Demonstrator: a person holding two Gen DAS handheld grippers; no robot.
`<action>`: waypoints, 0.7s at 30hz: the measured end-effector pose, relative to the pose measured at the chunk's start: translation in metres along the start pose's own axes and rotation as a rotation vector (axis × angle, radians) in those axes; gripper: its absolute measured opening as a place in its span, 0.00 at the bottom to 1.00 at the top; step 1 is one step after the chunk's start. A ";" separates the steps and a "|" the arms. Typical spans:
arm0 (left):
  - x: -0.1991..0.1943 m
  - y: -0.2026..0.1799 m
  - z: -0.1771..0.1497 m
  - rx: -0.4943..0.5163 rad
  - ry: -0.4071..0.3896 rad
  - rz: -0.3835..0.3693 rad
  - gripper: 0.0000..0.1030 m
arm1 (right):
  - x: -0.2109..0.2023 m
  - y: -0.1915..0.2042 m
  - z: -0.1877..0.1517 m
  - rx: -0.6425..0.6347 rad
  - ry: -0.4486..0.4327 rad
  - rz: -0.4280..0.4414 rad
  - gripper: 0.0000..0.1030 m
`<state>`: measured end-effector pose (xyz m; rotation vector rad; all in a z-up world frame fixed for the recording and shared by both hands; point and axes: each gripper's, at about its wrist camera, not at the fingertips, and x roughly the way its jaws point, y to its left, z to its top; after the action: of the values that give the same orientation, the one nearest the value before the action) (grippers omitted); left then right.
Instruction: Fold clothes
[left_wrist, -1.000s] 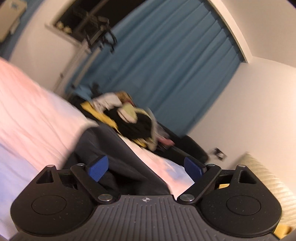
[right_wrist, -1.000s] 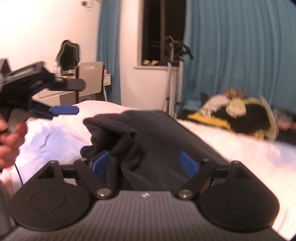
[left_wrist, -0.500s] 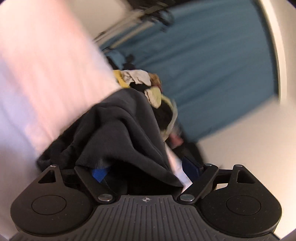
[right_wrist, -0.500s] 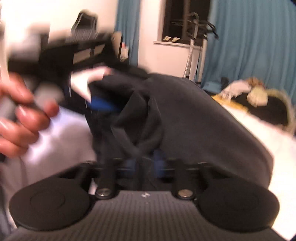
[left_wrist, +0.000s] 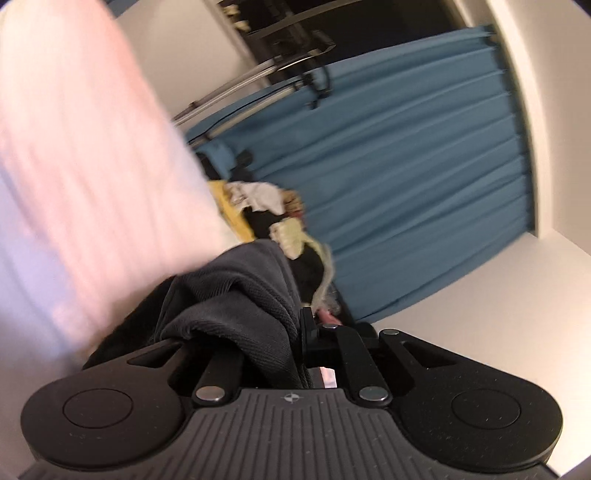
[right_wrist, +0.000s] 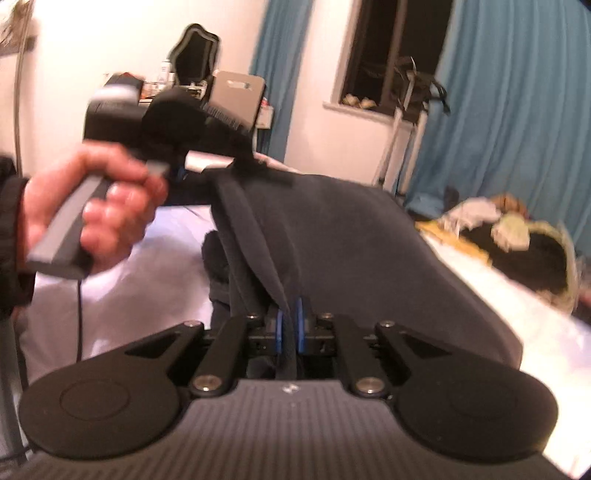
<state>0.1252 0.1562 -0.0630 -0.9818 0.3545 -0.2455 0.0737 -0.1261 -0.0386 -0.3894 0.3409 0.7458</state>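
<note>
Garment (right_wrist: 351, 236) edge stretched between grippers

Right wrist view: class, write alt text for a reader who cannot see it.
The right gripper is shut on a dark grey garment stretched above a white bed. A hand holds the left gripper at the garment's far edge.

No readable text, label, brand or number shows in either view, only blurred shapes.
</note>
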 end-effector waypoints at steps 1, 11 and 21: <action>0.002 0.001 0.000 0.031 -0.005 0.029 0.10 | -0.001 0.004 0.000 -0.016 -0.010 0.020 0.06; 0.018 0.036 -0.003 0.055 0.030 0.174 0.12 | 0.024 0.025 -0.011 -0.099 0.084 0.052 0.06; 0.009 0.041 -0.009 0.022 0.071 0.220 0.18 | 0.038 0.021 -0.031 -0.111 0.124 -0.004 0.22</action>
<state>0.1313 0.1685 -0.1039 -0.9055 0.5198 -0.0839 0.0795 -0.1039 -0.0862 -0.5419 0.4161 0.7406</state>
